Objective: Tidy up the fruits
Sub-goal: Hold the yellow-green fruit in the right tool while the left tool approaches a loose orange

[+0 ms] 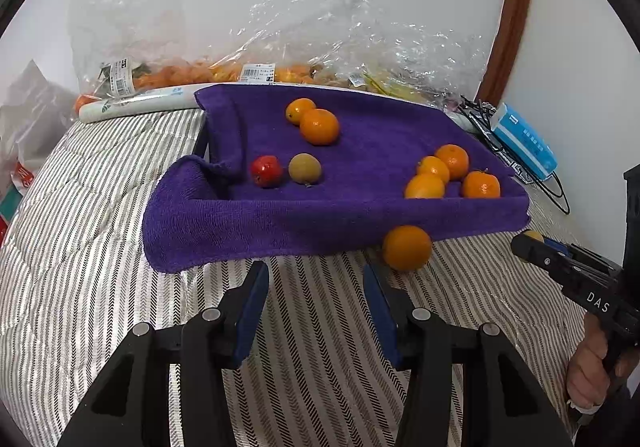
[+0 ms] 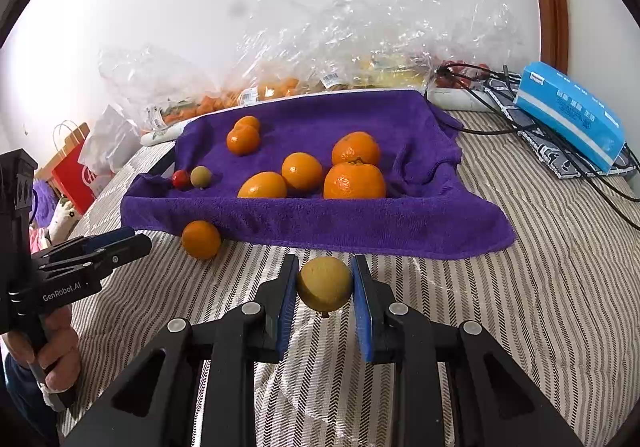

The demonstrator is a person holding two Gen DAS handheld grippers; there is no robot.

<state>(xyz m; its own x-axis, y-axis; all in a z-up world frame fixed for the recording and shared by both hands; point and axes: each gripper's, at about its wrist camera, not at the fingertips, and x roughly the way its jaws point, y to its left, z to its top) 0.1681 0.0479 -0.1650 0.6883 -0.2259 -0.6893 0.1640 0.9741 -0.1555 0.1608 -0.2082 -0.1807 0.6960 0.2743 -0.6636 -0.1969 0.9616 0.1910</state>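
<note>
A purple towel point(image 1: 344, 215) point(image 2: 360, 231) lines a tray on the striped bedding. On it lie a red fruit point(image 1: 266, 171), a green-brown fruit point(image 1: 305, 168), two oranges point(image 1: 319, 126) at the back and several oranges point(image 2: 355, 181) at the right. A loose orange point(image 1: 407, 247) point(image 2: 201, 239) rests on the bedding against the towel's front edge. My left gripper point(image 1: 316, 271) point(image 2: 128, 243) is open and empty, its right fingertip just short of that orange. My right gripper point(image 2: 325, 261) point(image 1: 532, 243) is shut on a yellow-green round fruit point(image 2: 325, 283), held above the bedding before the towel.
Clear plastic bags point(image 2: 304, 59) with more fruit lean on the white wall behind the tray. A blue tissue box point(image 2: 572, 115), black cables point(image 2: 492, 103) and a white power strip lie at the right. A red paper bag point(image 2: 76, 175) stands at the left. A hand point(image 2: 56, 359) grips each handle.
</note>
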